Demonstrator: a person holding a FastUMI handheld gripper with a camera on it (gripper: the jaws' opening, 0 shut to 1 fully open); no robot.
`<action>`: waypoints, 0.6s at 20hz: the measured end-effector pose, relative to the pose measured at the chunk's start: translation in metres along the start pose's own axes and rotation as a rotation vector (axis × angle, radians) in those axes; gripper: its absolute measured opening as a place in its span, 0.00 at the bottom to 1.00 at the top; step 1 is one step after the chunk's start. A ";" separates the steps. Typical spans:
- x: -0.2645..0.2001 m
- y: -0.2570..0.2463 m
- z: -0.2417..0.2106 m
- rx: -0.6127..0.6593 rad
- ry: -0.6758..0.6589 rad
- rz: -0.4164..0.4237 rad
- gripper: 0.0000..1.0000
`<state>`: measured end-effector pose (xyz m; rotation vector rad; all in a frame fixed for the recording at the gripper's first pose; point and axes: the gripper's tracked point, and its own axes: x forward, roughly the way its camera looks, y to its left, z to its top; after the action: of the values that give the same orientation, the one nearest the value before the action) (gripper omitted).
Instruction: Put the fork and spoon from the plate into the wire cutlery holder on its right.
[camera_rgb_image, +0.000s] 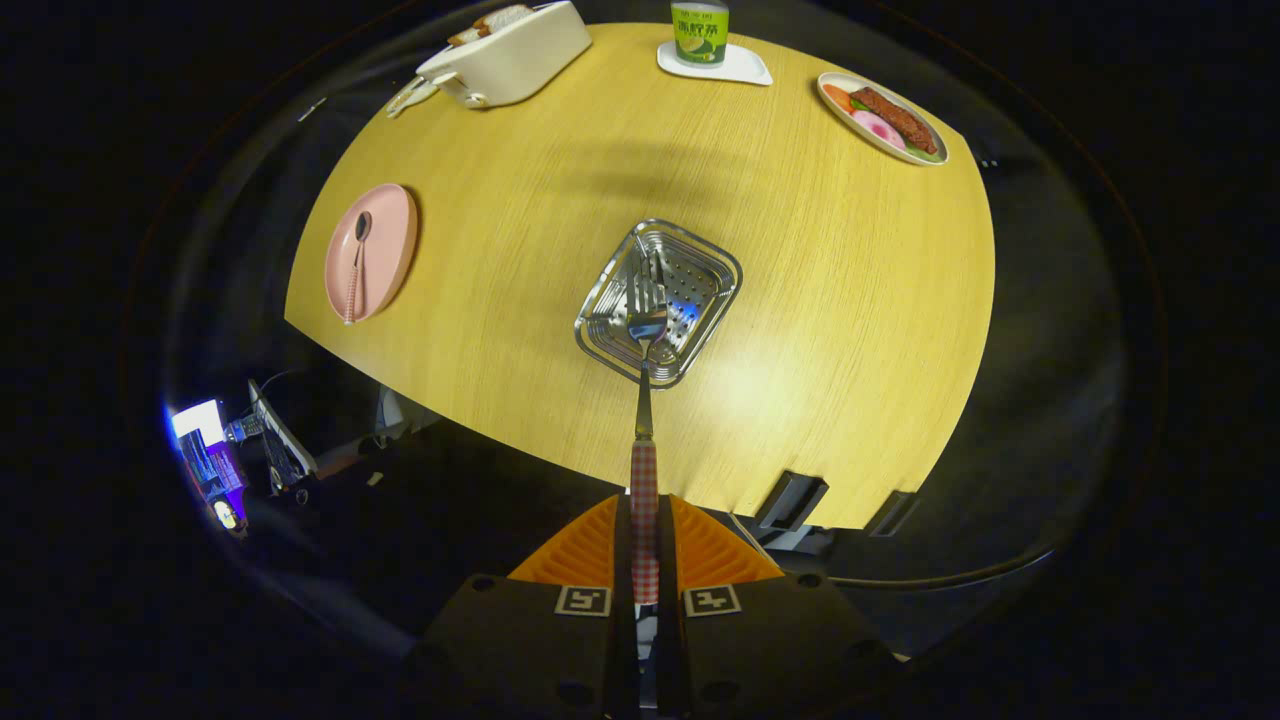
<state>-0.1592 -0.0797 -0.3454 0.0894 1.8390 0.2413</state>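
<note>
My gripper (644, 515) is shut on the red-and-white checked handle of a fork (645, 400). The fork points straight ahead, and its tines hang over the open top of the metal cutlery holder (700, 262), seen from above on the round wooden table (850, 330). Far to the left of the holder lies a pink plate (395, 235) with a spoon (356, 265) on it; the spoon has a dark bowl and a checked handle.
At the table's far side stand a white toaster (510, 55) with bread, a green can (699, 30) on a white coaster, and a plate of food (885, 118). Below the table's near edge are dark chair parts and a lit screen (205, 455) at left.
</note>
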 end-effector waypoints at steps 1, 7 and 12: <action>0.003 -0.001 0.006 -0.006 0.036 0.007 0.12; 0.020 -0.004 0.027 0.020 0.240 0.015 0.11; 0.028 -0.007 0.040 0.064 0.298 0.005 0.14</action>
<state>-0.1278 -0.0764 -0.3836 0.1067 2.1433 0.2078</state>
